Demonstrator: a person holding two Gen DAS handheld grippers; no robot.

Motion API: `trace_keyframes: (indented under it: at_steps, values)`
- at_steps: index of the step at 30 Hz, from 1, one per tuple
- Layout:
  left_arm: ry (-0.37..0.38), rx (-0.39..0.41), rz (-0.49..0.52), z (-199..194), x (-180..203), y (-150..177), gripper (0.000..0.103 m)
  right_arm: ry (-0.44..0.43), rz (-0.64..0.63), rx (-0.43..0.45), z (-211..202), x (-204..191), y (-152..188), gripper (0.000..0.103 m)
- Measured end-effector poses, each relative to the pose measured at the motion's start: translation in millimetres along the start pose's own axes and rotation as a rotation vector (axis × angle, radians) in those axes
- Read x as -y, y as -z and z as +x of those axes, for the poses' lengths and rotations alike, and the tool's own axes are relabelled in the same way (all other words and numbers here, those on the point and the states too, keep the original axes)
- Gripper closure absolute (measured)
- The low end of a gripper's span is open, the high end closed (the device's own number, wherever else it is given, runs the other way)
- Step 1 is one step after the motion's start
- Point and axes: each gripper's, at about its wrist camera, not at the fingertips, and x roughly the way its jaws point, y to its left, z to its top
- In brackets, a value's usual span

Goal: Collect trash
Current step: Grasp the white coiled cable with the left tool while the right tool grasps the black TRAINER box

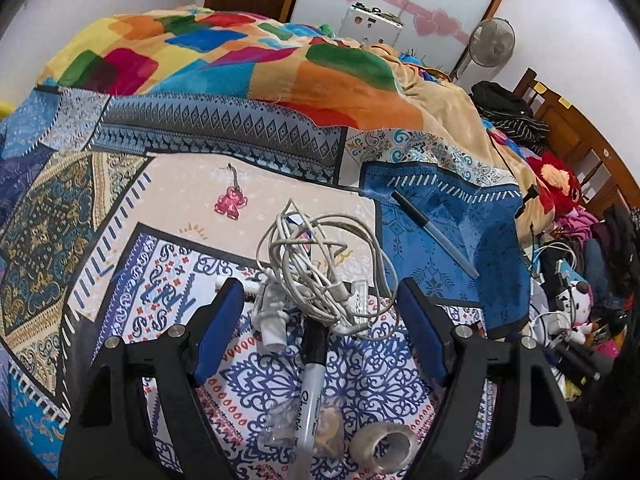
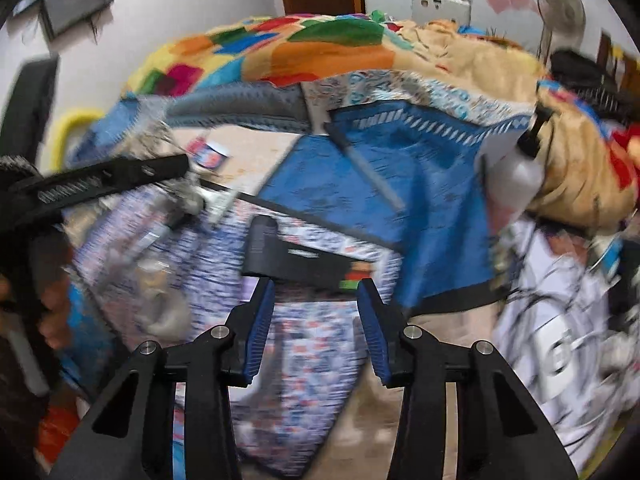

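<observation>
In the left wrist view my left gripper (image 1: pixel 320 292) is open over a patterned bedsheet (image 1: pixel 120 216). A tangled white cable with a plug (image 1: pixel 316 276) lies between its fingertips, untouched as far as I can tell. A black-capped Sharpie marker (image 1: pixel 310 376), a crumpled clear plastic wrapper (image 1: pixel 280 428) and a clear tape roll (image 1: pixel 386 446) lie between the fingers nearer me. In the blurred right wrist view my right gripper (image 2: pixel 316 284) is open and empty just before a flat black device (image 2: pixel 300 258). The left gripper's body (image 2: pixel 100 186) shows at the left.
A pink keychain figure (image 1: pixel 231 202) and a grey pen (image 1: pixel 434 234) lie on the sheet. A colourful blanket (image 1: pixel 240 52) is heaped behind. A white bottle (image 2: pixel 516 176) stands at the right. Clothes, toys and cables (image 1: pixel 568 280) clutter the right side.
</observation>
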Motion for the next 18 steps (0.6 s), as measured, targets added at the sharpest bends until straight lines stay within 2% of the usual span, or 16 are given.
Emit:
trace_keyframes:
  at_steps: [1,3,4,6,8,11,13,16,18]
  values:
    - [0.000,0.006,0.007,0,1,0,0.031,0.023,-0.045,-0.013,5,0,-2,0.063]
    - [0.013,0.010,0.031,-2,5,1,0.054,0.035,-0.115,-0.047,13,-1,-5,0.063]
    - [0.015,0.010,0.044,-3,7,1,0.059,0.049,-0.160,-0.054,17,-5,-6,0.063]
    - [0.008,0.014,0.083,-5,12,2,0.081,0.081,-0.268,-0.066,27,-18,-8,0.063]
    - [0.003,0.016,0.118,-7,18,2,0.094,0.094,-0.330,-0.062,30,-26,-7,0.063]
    - [-0.006,0.037,0.151,-14,22,5,0.097,0.097,-0.366,-0.059,37,-34,-8,0.064]
    - [-0.001,0.041,0.154,-18,22,5,0.097,0.088,-0.363,-0.048,38,-36,-8,0.073]
    - [0.005,0.045,0.148,-23,21,3,0.098,0.105,-0.354,-0.016,37,-38,-8,0.096]
    - [0.014,0.046,0.140,-30,20,2,0.098,0.055,-0.315,-0.028,34,-36,-8,0.098]
